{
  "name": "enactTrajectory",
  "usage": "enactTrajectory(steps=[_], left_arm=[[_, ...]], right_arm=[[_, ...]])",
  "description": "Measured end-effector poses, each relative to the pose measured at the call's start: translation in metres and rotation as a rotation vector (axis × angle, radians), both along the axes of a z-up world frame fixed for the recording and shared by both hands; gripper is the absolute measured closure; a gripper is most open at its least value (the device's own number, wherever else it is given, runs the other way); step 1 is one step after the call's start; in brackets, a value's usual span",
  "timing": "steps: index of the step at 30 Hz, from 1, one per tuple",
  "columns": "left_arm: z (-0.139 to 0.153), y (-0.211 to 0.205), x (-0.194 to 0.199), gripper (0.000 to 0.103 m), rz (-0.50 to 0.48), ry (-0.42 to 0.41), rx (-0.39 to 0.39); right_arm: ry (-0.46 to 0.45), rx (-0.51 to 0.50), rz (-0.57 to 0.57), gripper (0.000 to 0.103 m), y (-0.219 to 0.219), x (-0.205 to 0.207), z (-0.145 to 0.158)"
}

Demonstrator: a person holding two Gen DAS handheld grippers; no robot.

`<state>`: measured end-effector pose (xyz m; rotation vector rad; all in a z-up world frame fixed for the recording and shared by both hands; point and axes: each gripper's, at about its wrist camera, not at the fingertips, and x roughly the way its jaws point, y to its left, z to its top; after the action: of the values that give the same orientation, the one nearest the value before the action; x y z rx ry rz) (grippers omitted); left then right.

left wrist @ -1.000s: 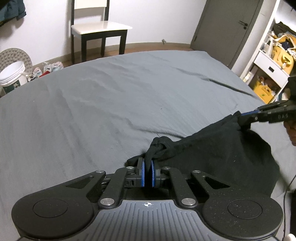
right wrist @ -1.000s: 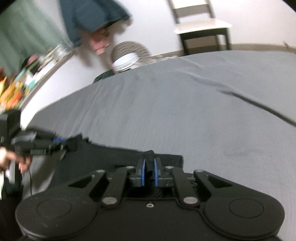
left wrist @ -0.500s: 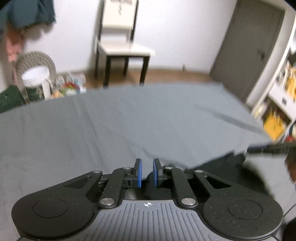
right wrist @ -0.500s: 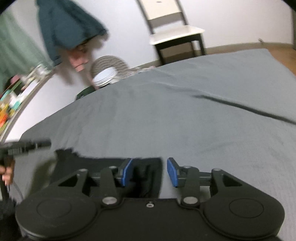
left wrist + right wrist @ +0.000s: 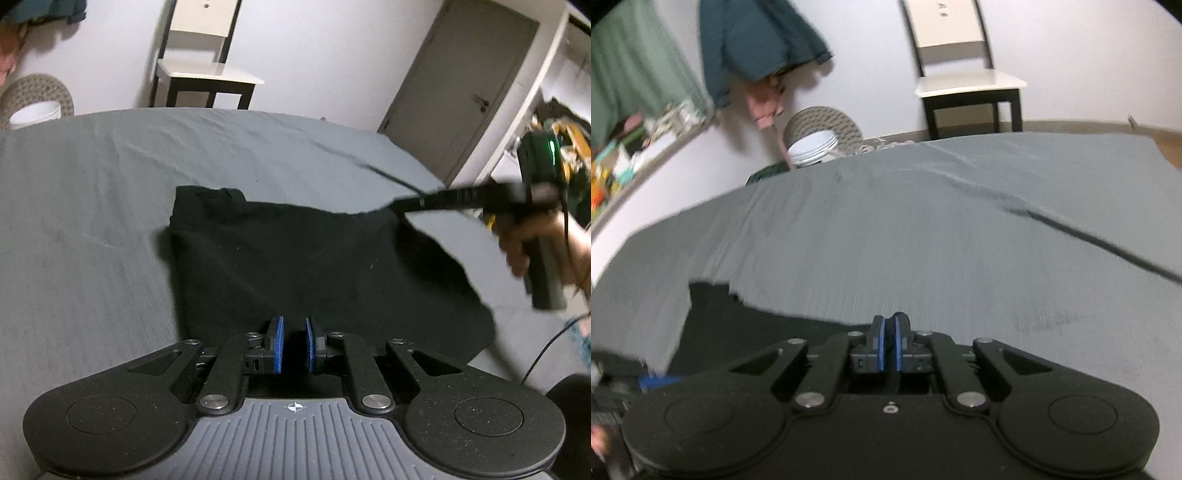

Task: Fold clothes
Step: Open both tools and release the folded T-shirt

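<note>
A black garment (image 5: 314, 258) lies spread on the grey bed (image 5: 92, 184), and its near edge runs under my left gripper (image 5: 294, 345). The blue pads stand slightly apart with dark fabric between them. In the left wrist view my right gripper (image 5: 400, 203), held by a hand (image 5: 535, 240), pinches the garment's far right corner and lifts it off the sheet. In the right wrist view the right gripper (image 5: 889, 341) is shut on a thin fold of black cloth. The rest of the garment (image 5: 757, 332) spreads to the lower left.
Beyond the far edge of the bed are a white-seated chair (image 5: 207, 74), a white bucket (image 5: 35, 112) and a grey door (image 5: 461, 92). An open shelf unit (image 5: 554, 110) stands at the right. A dark crease (image 5: 1108, 243) crosses the sheet. Clothes (image 5: 757, 40) hang on the wall.
Half a second ago both grippers stood open off the garment. Now the right is shut on a corner and lifts it. The garment has gone from bunched to spread out.
</note>
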<state>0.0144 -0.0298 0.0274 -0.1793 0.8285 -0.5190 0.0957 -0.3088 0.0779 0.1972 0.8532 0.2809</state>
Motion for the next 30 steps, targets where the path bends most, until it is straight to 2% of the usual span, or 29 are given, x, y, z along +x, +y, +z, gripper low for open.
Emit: enactTrajectory(steps=[3, 6, 9, 11, 13, 15, 17, 18, 23, 24, 26, 27, 28, 30], left_arm=[[-0.004, 0.0, 0.001, 0.092, -0.003, -0.001, 0.005], [-0.008, 0.0, 0.002, 0.092, -0.007, -0.003, 0.01], [-0.007, 0.002, 0.001, 0.092, 0.003, -0.017, 0.02], [0.002, 0.008, 0.0, 0.092, 0.029, -0.042, 0.03], [0.002, 0.013, 0.002, 0.092, 0.028, -0.038, 0.001], [0.002, 0.019, 0.004, 0.092, 0.025, -0.032, -0.03], [-0.005, 0.018, 0.007, 0.092, 0.026, -0.012, -0.003], [-0.009, 0.016, 0.008, 0.092, 0.028, -0.018, 0.02], [-0.011, 0.009, 0.004, 0.092, 0.024, -0.065, 0.118], [-0.009, 0.008, 0.003, 0.092, 0.019, -0.074, 0.145], [-0.004, 0.012, 0.0, 0.092, 0.029, -0.075, 0.163], [-0.001, 0.015, -0.001, 0.092, 0.034, -0.074, 0.171], [0.003, 0.019, -0.004, 0.092, 0.051, -0.075, 0.159], [0.013, 0.027, -0.014, 0.092, 0.082, -0.087, 0.11]], right_arm=[[0.067, -0.008, -0.05, 0.096, 0.001, 0.011, -0.012], [0.093, -0.018, -0.139, 0.073, -0.003, 0.012, -0.016], [0.08, -0.014, -0.176, 0.072, -0.009, 0.0, -0.004], [0.085, 0.0, -0.181, 0.065, -0.012, -0.012, 0.005], [0.116, 0.059, -0.139, 0.055, -0.012, -0.027, 0.009], [0.127, 0.07, -0.113, 0.056, -0.006, -0.04, 0.008], [0.122, 0.017, -0.109, 0.071, 0.002, -0.047, 0.005], [0.126, -0.011, -0.107, 0.091, 0.005, -0.048, 0.002], [0.166, -0.008, -0.166, 0.092, 0.004, -0.047, -0.019], [0.167, -0.013, -0.177, 0.089, 0.005, -0.047, -0.017], [0.171, -0.022, -0.196, 0.076, 0.005, -0.051, -0.01], [0.17, -0.024, -0.205, 0.06, 0.005, -0.055, -0.004], [0.155, -0.021, -0.214, 0.049, 0.005, -0.063, 0.003], [0.113, 0.0, -0.234, 0.048, 0.004, -0.082, 0.015]])
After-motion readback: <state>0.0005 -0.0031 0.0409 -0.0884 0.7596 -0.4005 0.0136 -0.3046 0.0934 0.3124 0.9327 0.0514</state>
